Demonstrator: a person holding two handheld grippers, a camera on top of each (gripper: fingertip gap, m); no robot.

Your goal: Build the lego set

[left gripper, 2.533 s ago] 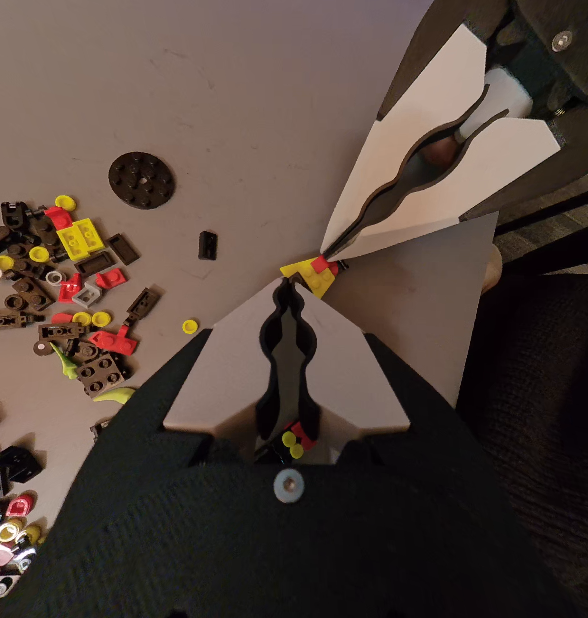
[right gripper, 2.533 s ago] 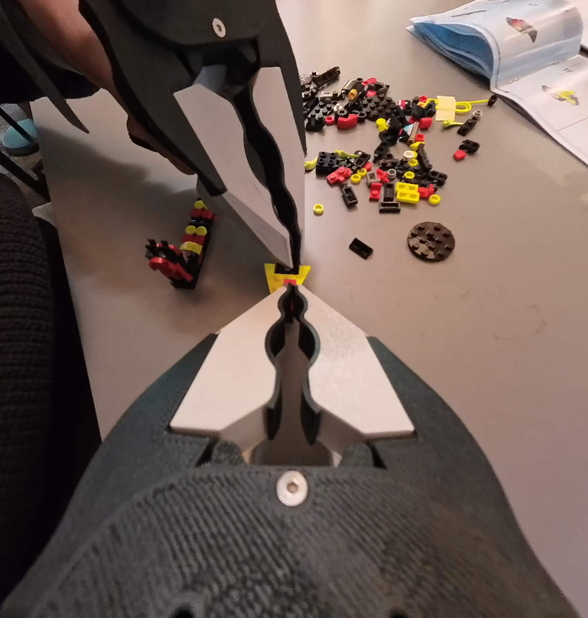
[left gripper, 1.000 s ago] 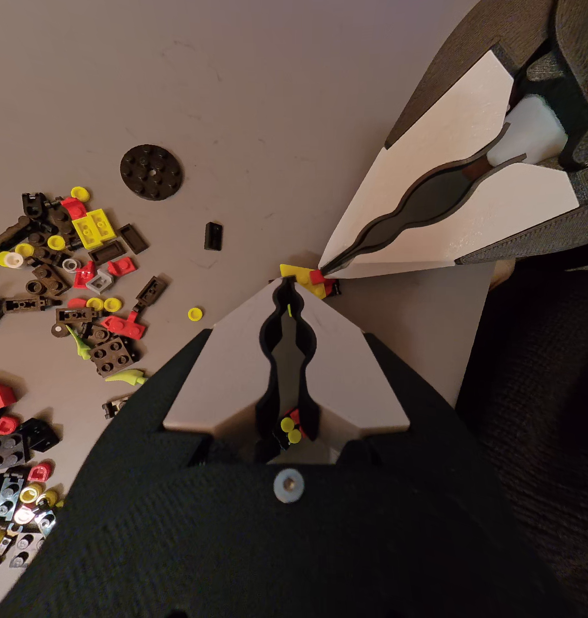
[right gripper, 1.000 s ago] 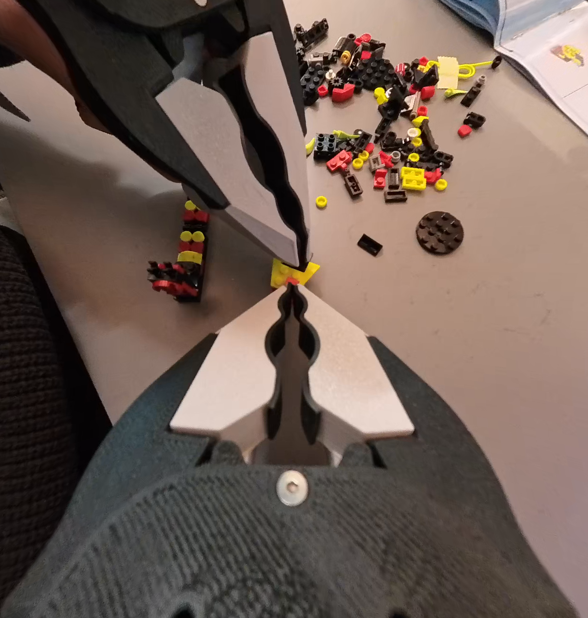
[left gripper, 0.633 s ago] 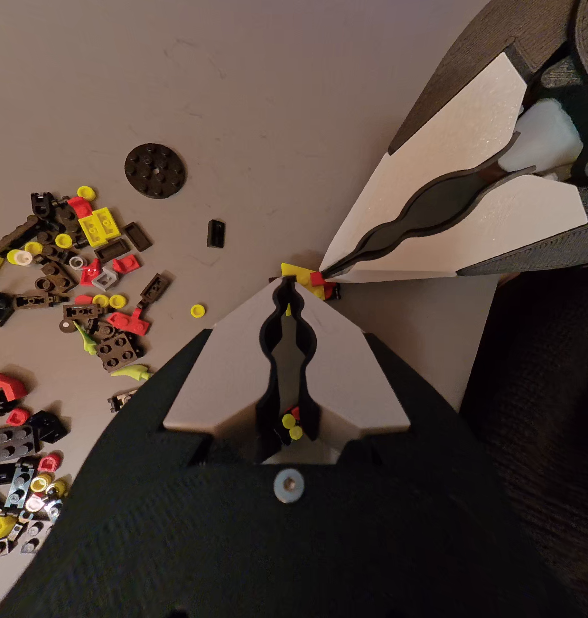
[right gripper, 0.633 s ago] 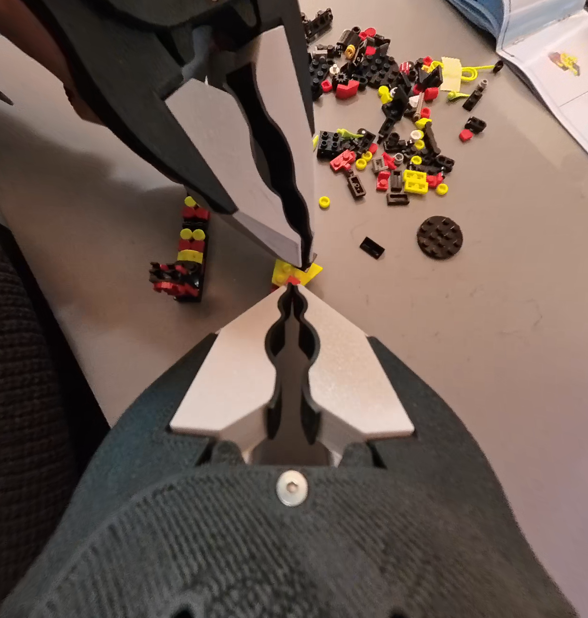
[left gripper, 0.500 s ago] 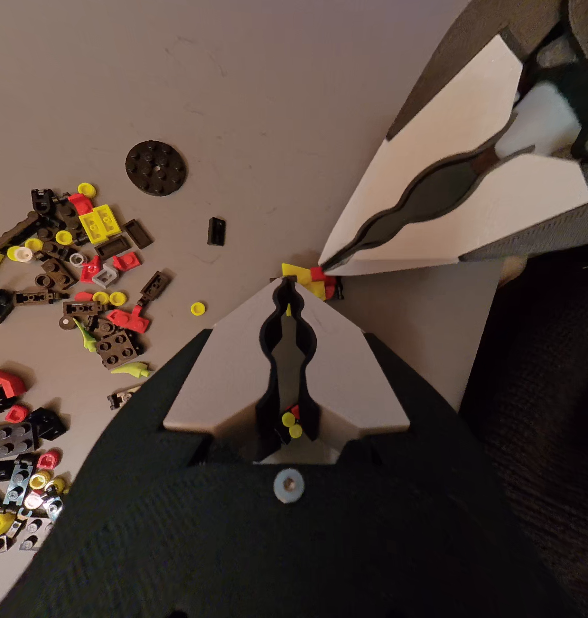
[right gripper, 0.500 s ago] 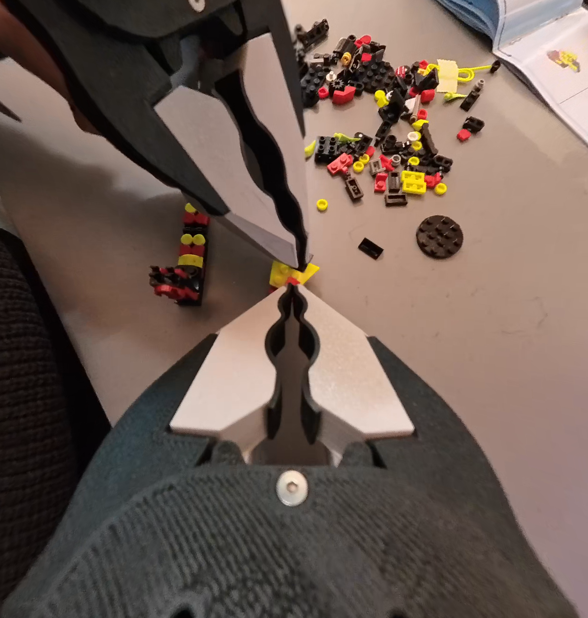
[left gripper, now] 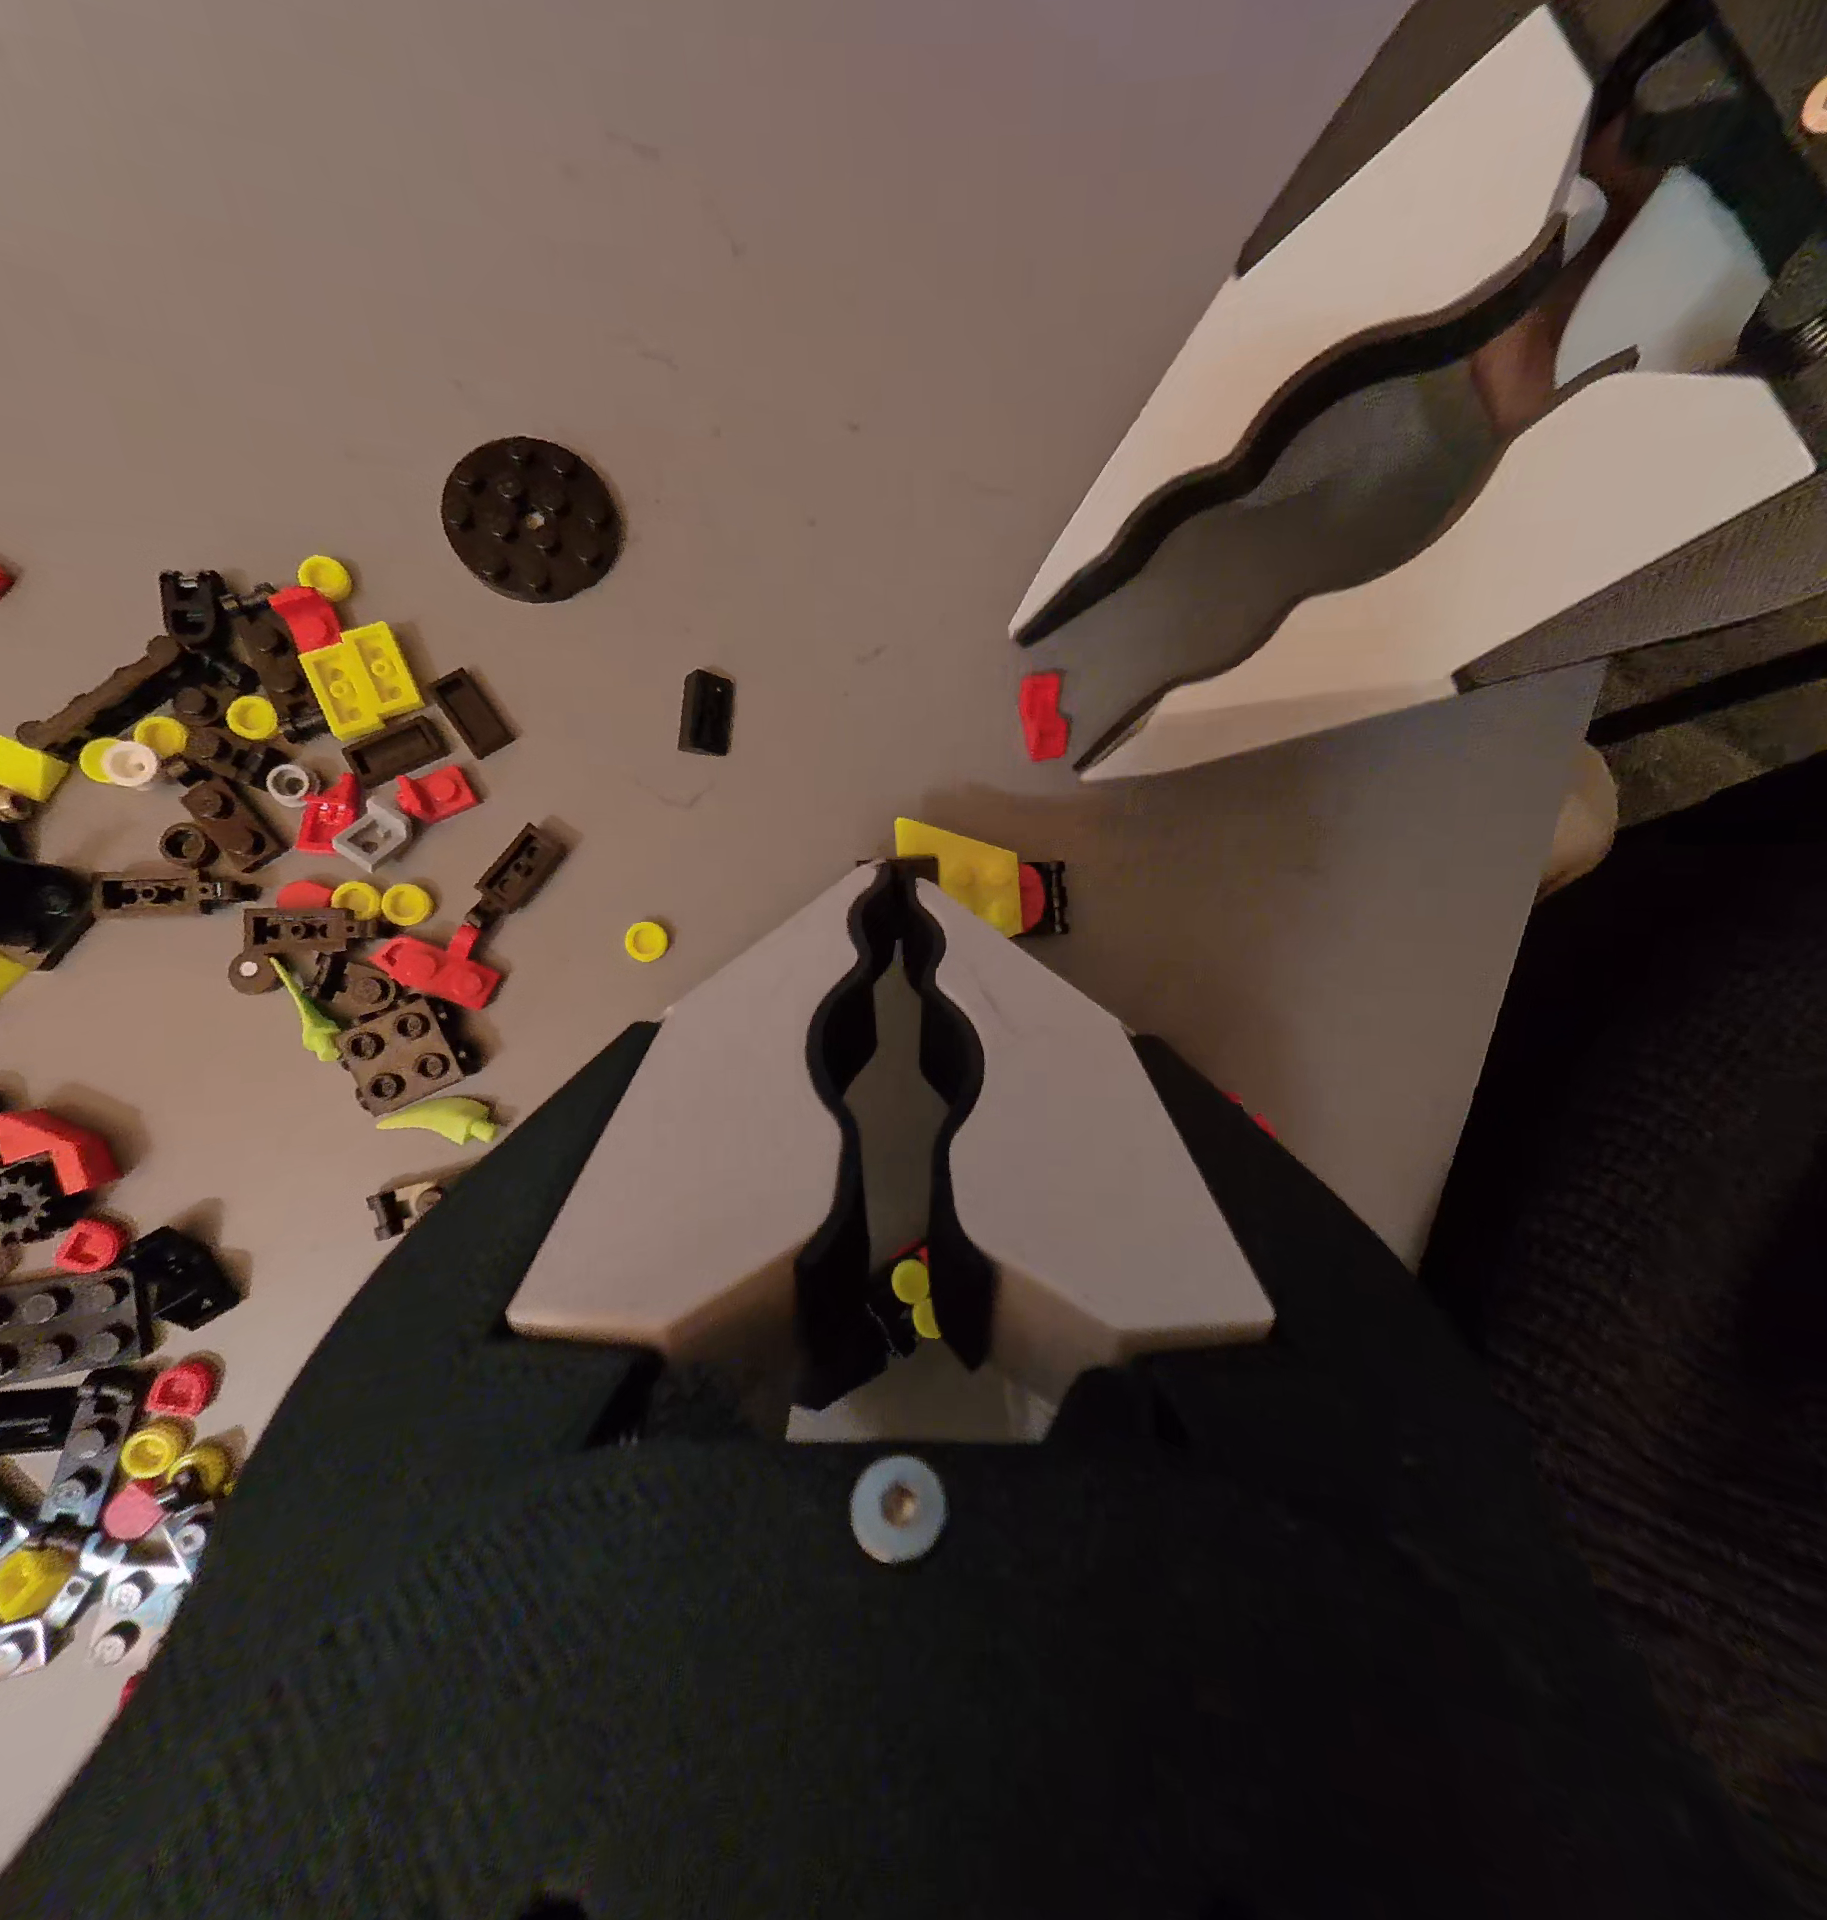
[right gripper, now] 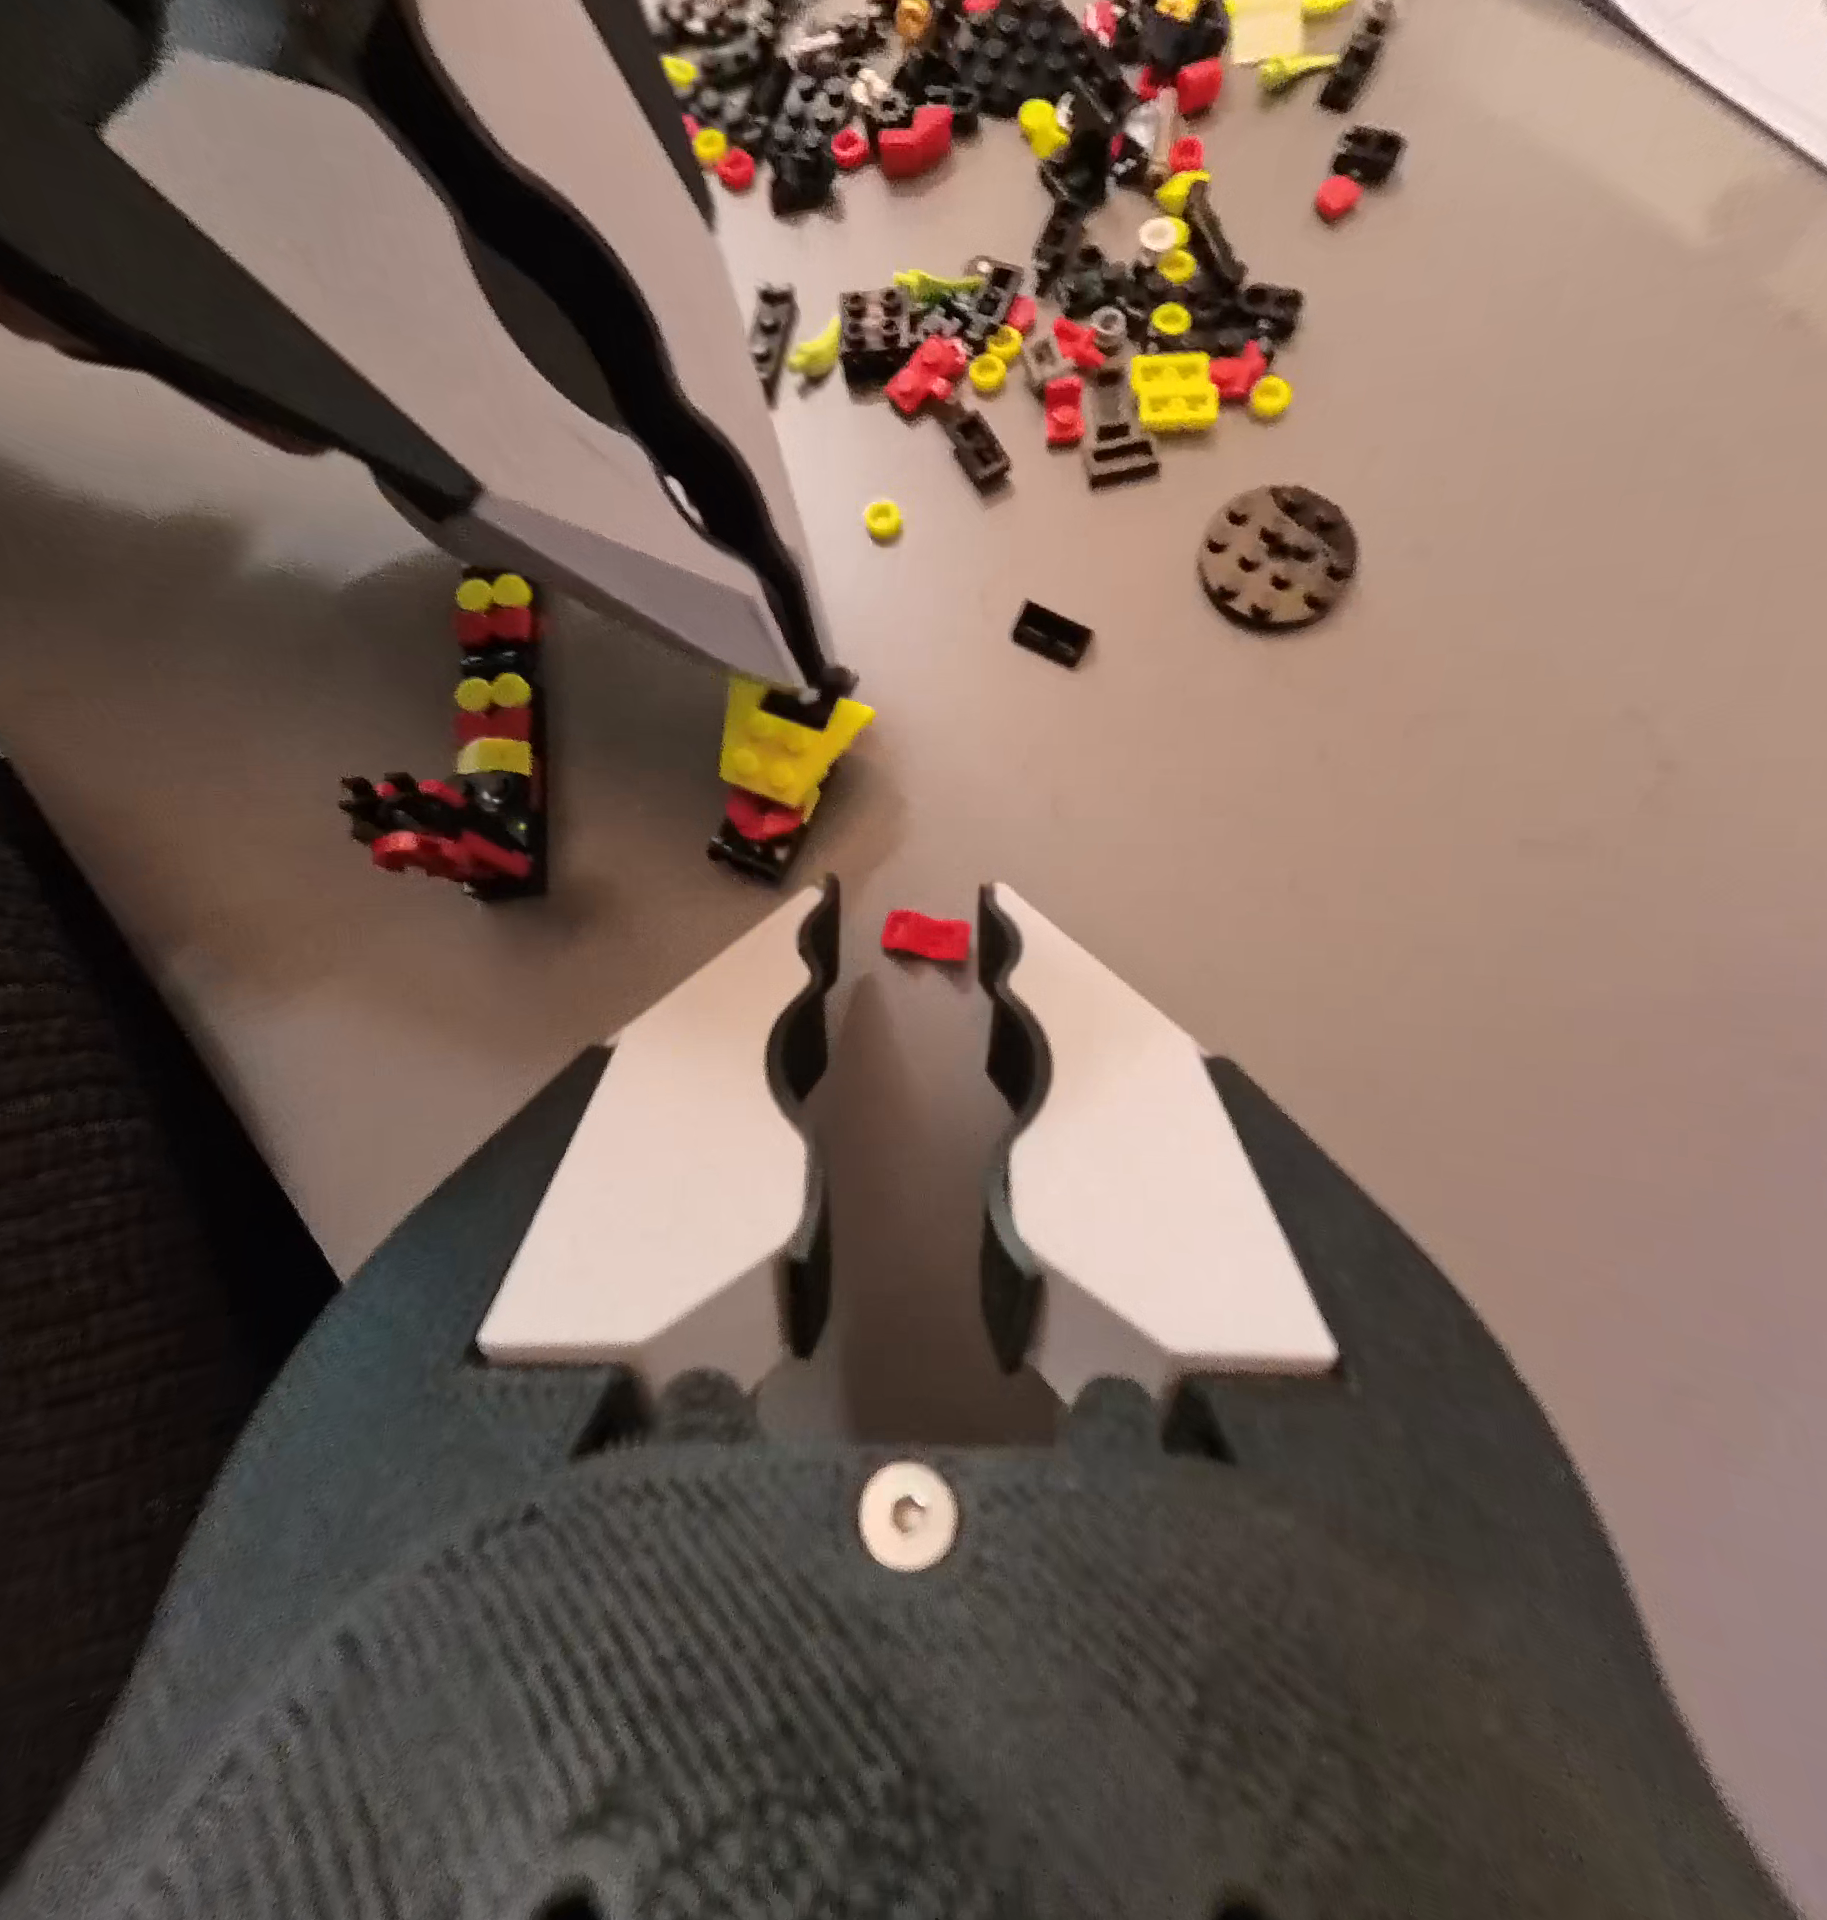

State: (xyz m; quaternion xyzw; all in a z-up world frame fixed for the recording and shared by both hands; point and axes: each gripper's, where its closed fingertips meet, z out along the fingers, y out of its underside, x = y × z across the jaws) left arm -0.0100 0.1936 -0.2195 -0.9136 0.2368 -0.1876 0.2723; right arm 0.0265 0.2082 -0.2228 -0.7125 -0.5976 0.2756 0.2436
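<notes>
Left gripper (left gripper: 896, 878), fingers pinched together on the far black end of a small yellow, red and black assembly (right gripper: 784, 764); assembly low over the grey table (left gripper: 888, 312), whether resting on it cannot be told. Same assembly in the left wrist view as a yellow plate with red and black edge (left gripper: 976, 878), just right of the closed tips.

Right gripper (right gripper: 907, 904), fingers spread wide and holding nothing, tips either side of a loose small red piece (right gripper: 924, 933) on the table surface. Same red piece (left gripper: 1041, 715) in the left wrist view, just left of the open right gripper (left gripper: 1054, 707), apart from the assembly.

Second built section (right gripper: 483, 748), a black strip with red and yellow studs and a red-and-black foot, flat on the table left of the held assembly, apart from it.

Loose parts pile (right gripper: 1075, 260) far across the table; round black plate (right gripper: 1280, 556) and single small black plate (right gripper: 1051, 632) nearer, separate from the pile. Lone yellow round stud (right gripper: 882, 520) between pile and assembly.
</notes>
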